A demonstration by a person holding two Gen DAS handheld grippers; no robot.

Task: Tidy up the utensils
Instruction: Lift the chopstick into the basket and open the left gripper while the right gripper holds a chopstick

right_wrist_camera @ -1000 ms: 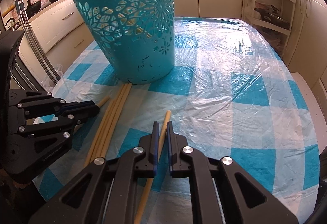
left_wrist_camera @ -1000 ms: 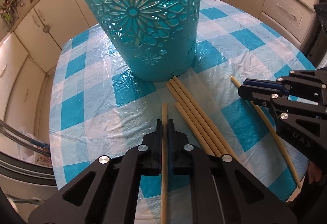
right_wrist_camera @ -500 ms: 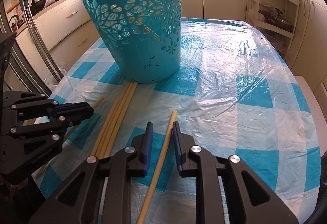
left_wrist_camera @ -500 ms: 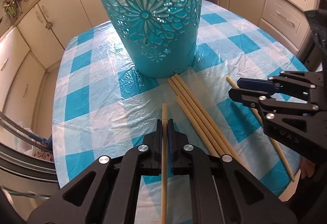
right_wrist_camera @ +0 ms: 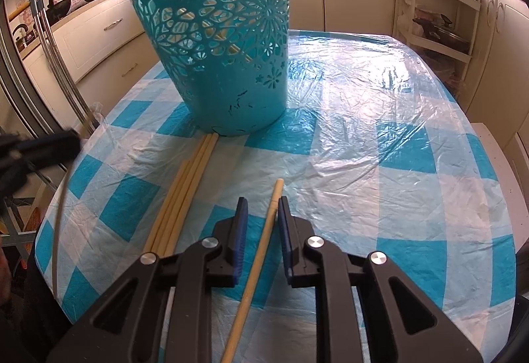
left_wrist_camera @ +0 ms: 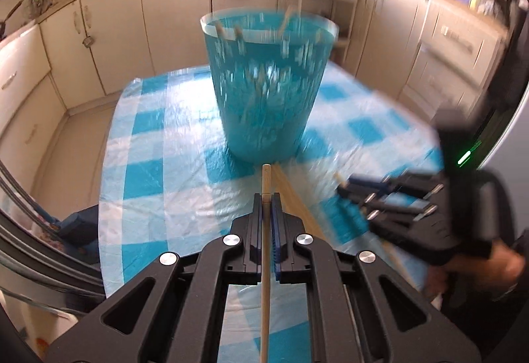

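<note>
A teal cut-out basket (left_wrist_camera: 269, 88) (right_wrist_camera: 221, 42) stands on the checked tablecloth; several wooden sticks (left_wrist_camera: 238, 35) lean inside it. My left gripper (left_wrist_camera: 266, 199) is shut on a wooden stick (left_wrist_camera: 265, 263) and holds it raised above the table, pointing toward the basket. My right gripper (right_wrist_camera: 262, 204) is open, its jaws on either side of a wooden stick (right_wrist_camera: 261, 247) that lies on the cloth. A bundle of sticks (right_wrist_camera: 182, 194) lies on the cloth in front of the basket, left of the right gripper. The right gripper also shows in the left wrist view (left_wrist_camera: 350, 186), blurred.
The table (right_wrist_camera: 396, 164) is covered in blue-and-white checked plastic. Cream kitchen cabinets (left_wrist_camera: 115, 42) surround it. A white shelf rack (right_wrist_camera: 439, 9) stands behind on the right. The left gripper shows blurred at the left edge of the right wrist view (right_wrist_camera: 39, 148).
My left gripper has lifted up and back with its stick; the basket's rim now shows. My right gripper has opened, and its stick lies on the cloth between the jaws.
</note>
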